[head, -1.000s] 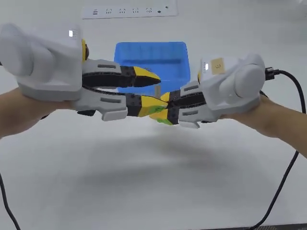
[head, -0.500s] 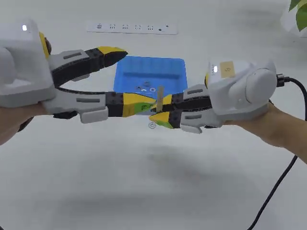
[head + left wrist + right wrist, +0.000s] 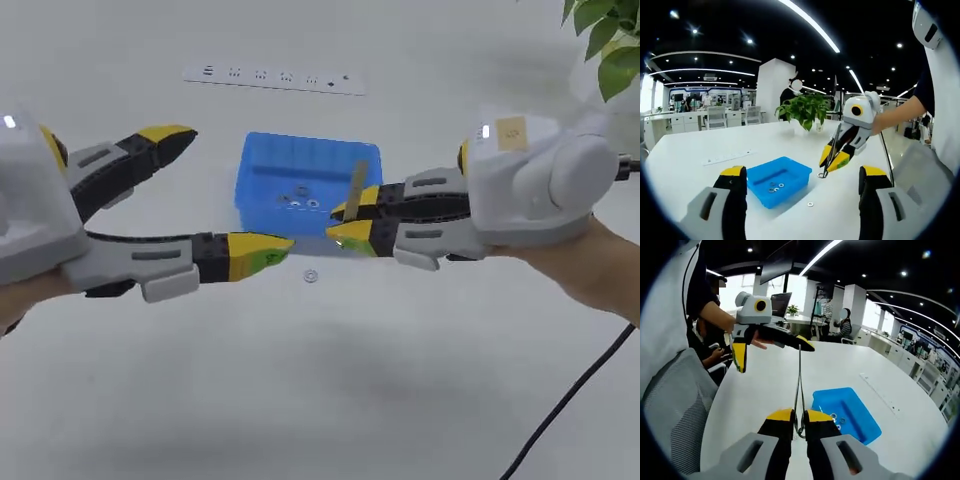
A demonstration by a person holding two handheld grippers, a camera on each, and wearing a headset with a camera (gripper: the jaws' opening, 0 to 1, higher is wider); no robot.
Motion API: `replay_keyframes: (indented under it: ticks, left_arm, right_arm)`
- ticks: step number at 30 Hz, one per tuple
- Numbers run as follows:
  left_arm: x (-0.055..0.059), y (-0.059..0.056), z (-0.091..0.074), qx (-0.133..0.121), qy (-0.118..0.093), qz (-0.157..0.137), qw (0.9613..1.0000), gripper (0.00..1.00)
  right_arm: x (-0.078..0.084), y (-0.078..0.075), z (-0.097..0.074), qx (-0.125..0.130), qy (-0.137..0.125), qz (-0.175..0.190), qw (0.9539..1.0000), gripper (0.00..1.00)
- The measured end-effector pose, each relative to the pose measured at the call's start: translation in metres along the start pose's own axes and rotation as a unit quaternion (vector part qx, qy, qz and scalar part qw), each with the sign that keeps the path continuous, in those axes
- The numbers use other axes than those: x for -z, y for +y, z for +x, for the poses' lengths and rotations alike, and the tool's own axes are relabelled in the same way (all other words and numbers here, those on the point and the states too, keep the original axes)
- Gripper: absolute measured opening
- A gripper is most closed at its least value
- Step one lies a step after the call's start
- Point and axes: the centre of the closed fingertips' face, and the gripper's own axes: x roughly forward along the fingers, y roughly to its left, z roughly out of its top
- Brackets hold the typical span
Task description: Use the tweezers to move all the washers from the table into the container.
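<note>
Currently several washers (image 3: 298, 198) are held in the blue container (image 3: 300, 158), one washer (image 3: 311, 276) is left on the table (image 3: 350, 380) just beside it, tweezers (image 3: 355, 190) are clamped in the right gripper (image 3: 342, 226), and the left gripper (image 3: 238, 190) is spread wide.

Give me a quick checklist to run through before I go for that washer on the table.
1. Right gripper clamped on the tweezers: ok.
2. Left gripper open, apart from the washer: ok.
3. That washer free on the table, in front of the container: ok.
4. The container open-topped, other washers inside: ok.
5. Tips of the tweezers empty: cannot tell.
6. Tips down at the washer: not ok, they hang above the table.
</note>
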Motion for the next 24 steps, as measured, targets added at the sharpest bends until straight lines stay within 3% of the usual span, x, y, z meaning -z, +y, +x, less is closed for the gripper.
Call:
replay_keyframes:
  ticks: [10,16,21,24]
  left_arm:
    - [0.028,-0.019,-0.009,0.028,0.033,-0.009,0.999,0.99]
    - [0.038,-0.017,-0.012,0.024,0.043,-0.03,0.9983,1.0]
    - [0.042,-0.015,-0.013,0.021,0.048,-0.028,0.9982,1.0]
    - [0.042,-0.01,-0.014,0.003,0.042,-0.019,0.9989,1.0]
  right_arm:
    - [-0.018,-0.021,0.009,0.004,-0.021,-0.004,0.9998,0.09]
    - [-0.021,-0.038,0.019,0.005,-0.022,-0.009,0.9997,0.09]
    - [-0.017,-0.061,0.03,0.016,-0.025,-0.002,0.9996,0.09]
    - [-0.009,-0.075,0.04,0.018,-0.021,0.007,0.9996,0.09]
